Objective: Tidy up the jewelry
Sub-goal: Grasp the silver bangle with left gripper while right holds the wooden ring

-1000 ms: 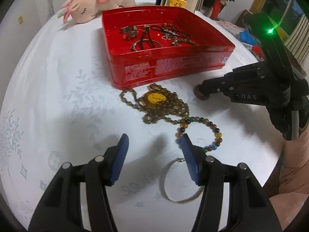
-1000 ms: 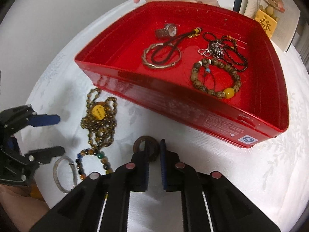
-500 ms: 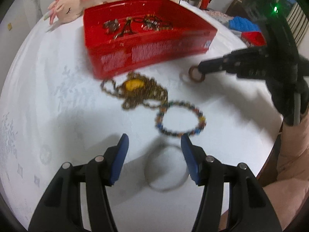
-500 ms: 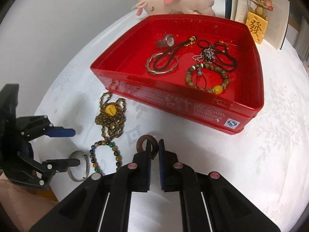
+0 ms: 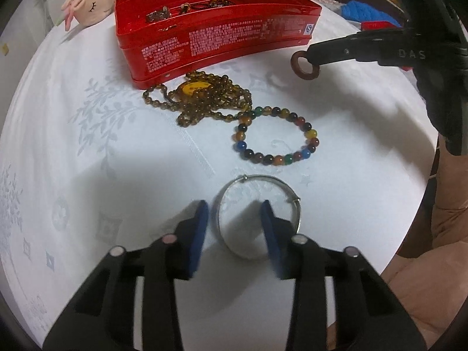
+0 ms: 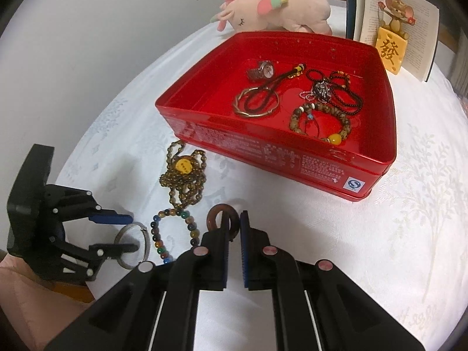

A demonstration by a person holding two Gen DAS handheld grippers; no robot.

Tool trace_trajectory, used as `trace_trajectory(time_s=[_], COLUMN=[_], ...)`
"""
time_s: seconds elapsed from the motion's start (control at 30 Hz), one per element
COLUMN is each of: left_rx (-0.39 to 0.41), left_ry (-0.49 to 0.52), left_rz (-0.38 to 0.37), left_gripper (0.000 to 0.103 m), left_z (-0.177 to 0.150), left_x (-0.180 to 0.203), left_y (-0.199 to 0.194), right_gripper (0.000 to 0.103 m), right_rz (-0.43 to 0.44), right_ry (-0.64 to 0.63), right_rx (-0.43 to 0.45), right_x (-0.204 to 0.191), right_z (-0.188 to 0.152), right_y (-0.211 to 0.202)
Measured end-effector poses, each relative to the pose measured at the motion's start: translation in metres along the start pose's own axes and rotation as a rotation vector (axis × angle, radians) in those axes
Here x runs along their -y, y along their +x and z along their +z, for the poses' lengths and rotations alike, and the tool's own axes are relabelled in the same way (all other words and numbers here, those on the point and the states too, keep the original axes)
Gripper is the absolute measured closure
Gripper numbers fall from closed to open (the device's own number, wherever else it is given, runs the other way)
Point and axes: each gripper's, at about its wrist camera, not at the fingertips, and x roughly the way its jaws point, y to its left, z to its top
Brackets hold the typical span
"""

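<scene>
While the right tongs [image 6: 234, 222] pinch a small brown wooden ring [image 6: 218, 218] just above the white patterned table [image 5: 87, 134], near the front wall of the red metal tin [image 6: 263, 152], the left tongs [image 5: 235, 219] are closing over the left rim of a thin silver bangle [image 5: 257, 180] that lies flat at the near edge; their blue pads do not yet press it. 2 steps seem in hand: carrying the ring to the tin and picking up the bangle. Next, the ring needs lifting over the tin's wall and releasing among the pieces inside. A brown bead necklace with a yellow pendant [image 5: 201, 99] and a multicoloured bead bracelet [image 5: 275, 134] wait on the table. The bangle's near arc is hidden behind the tongs, and the tin's contents are hard to make out from the left view.
</scene>
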Motion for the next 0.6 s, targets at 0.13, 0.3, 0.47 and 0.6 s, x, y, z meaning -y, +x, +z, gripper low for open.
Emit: trace_trajectory(time_s=[0.13, 0.3, 0.47, 0.6], left_rx=[0.0, 0.024, 0.076, 0.145], left_ry=[0.007, -0.015, -0.051, -0.048], left_rz=[0.003, -0.003, -0.003, 0.01], left_gripper=[0.103, 0.103, 0.103, 0.103], left_z=[0.0, -0.001, 0.0, 0.008], left_x=[0.002, 0.002, -0.004, -0.005], left_y=[0.0, -0.001, -0.012, -0.031], right_gripper=[0.096, 0.096, 0.096, 0.096], right_rz=[0.005, 0.007, 0.012, 0.017], right_ry=[0.001, 0.004, 0.005, 0.005], right_rx=[0.006, 0.013, 0.026, 0.048], right_x=[0.0, 0.001, 0.002, 0.002], right_z=[0.0, 0.0, -0.001, 0.0], right_y=[-0.001, -0.003, -0.009, -0.017])
